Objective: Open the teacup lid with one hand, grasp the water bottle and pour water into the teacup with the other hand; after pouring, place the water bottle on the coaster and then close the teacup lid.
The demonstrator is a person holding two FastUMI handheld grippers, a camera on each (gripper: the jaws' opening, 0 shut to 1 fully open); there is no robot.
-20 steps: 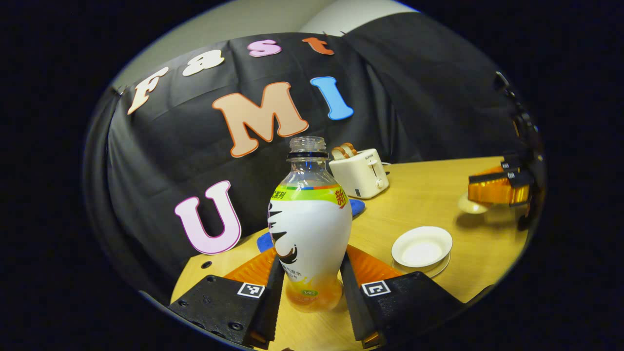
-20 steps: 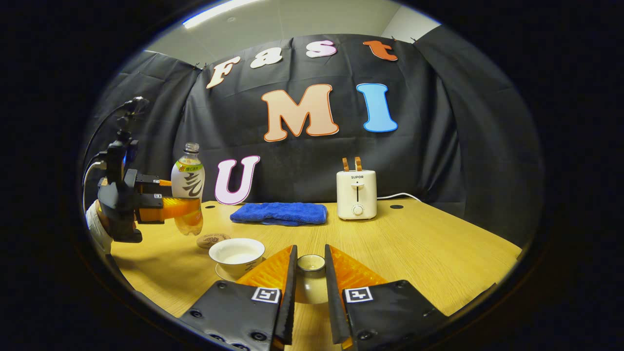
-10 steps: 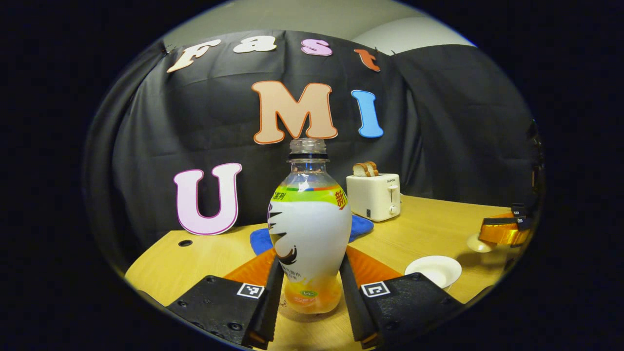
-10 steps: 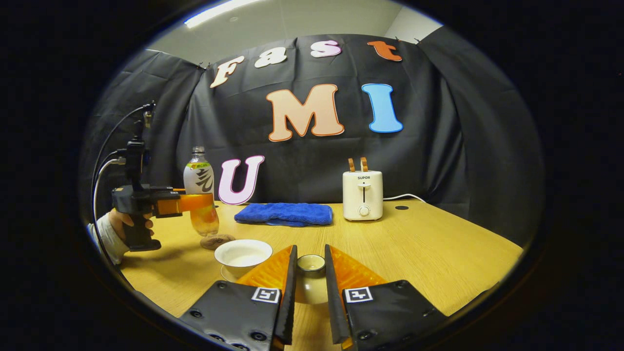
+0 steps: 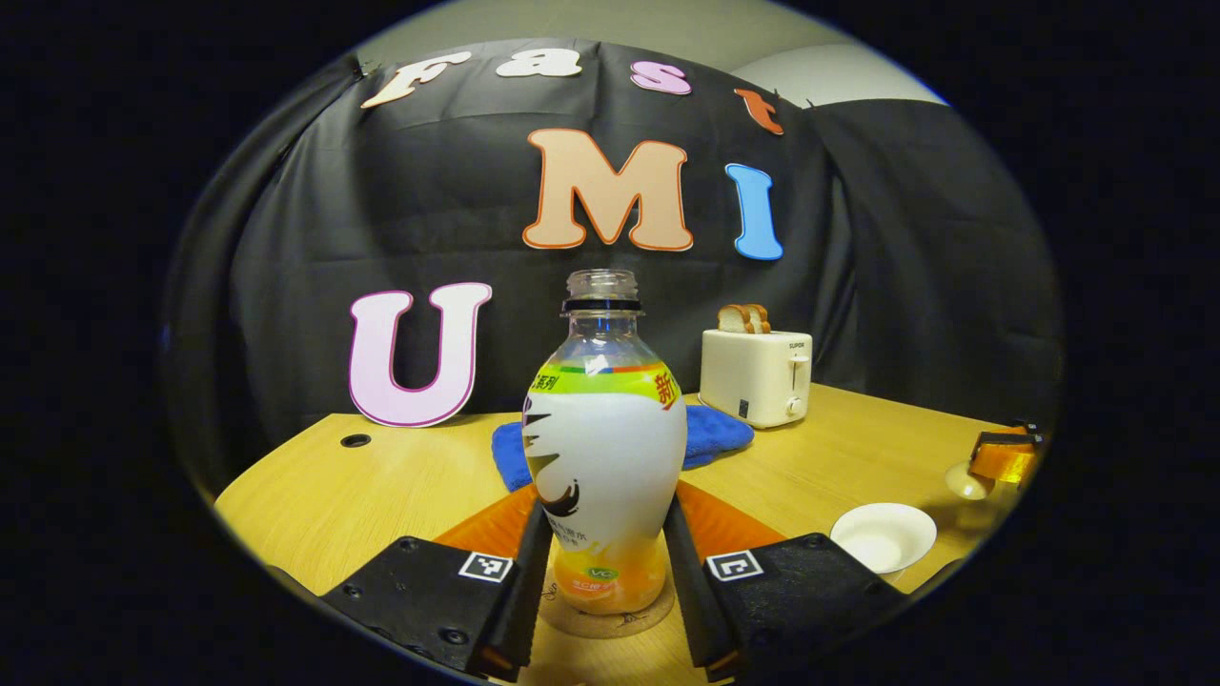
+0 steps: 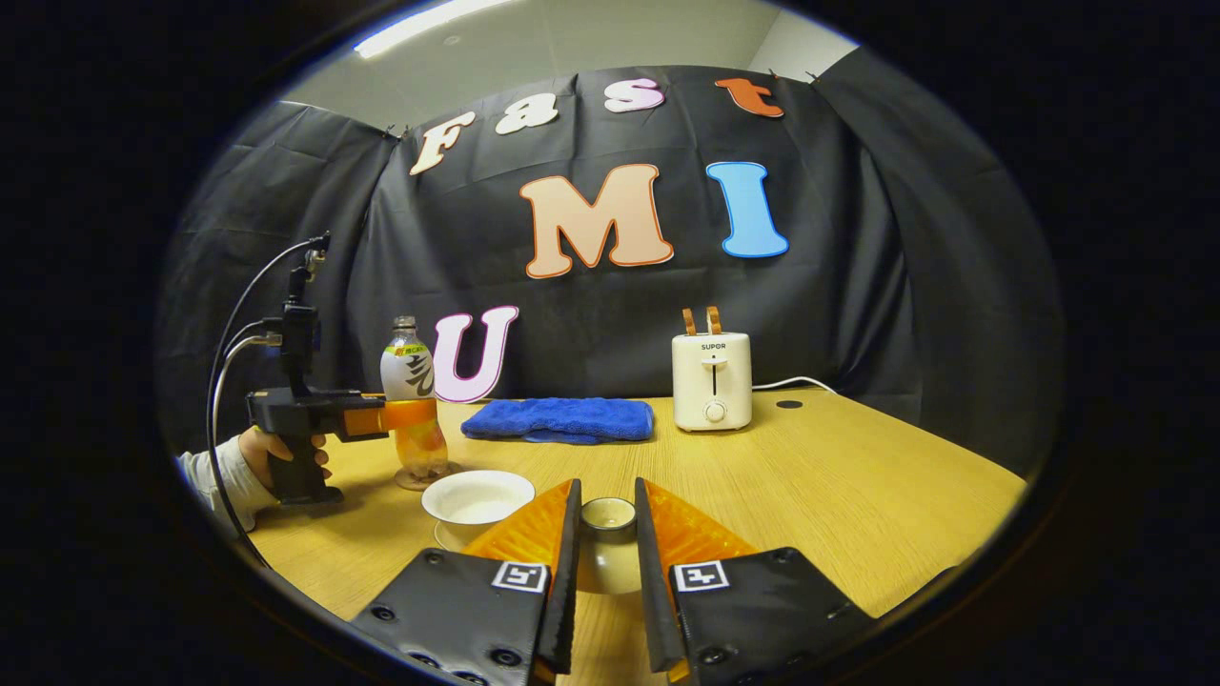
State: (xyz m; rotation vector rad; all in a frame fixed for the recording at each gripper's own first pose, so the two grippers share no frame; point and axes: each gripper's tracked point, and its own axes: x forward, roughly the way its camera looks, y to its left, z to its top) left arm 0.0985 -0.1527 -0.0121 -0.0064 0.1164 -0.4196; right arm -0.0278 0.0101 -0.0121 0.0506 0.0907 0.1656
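The capless water bottle with a white and green label stands upright on the round brown coaster. My left gripper is shut on its lower body. To its right sits the white teacup, uncovered. In the right gripper view the bottle and left gripper are at the left, just behind the teacup. My right gripper is shut on the upturned teacup lid, held just above the table to the right of the cup.
A white toaster with bread slices and a folded blue cloth stand at the back of the wooden table. A hand with a white sleeve holds the left gripper's handle at the table's left edge.
The left gripper levelled out and came down with the bottle, which now rests on the coaster. The right gripper has stayed put with the lid.
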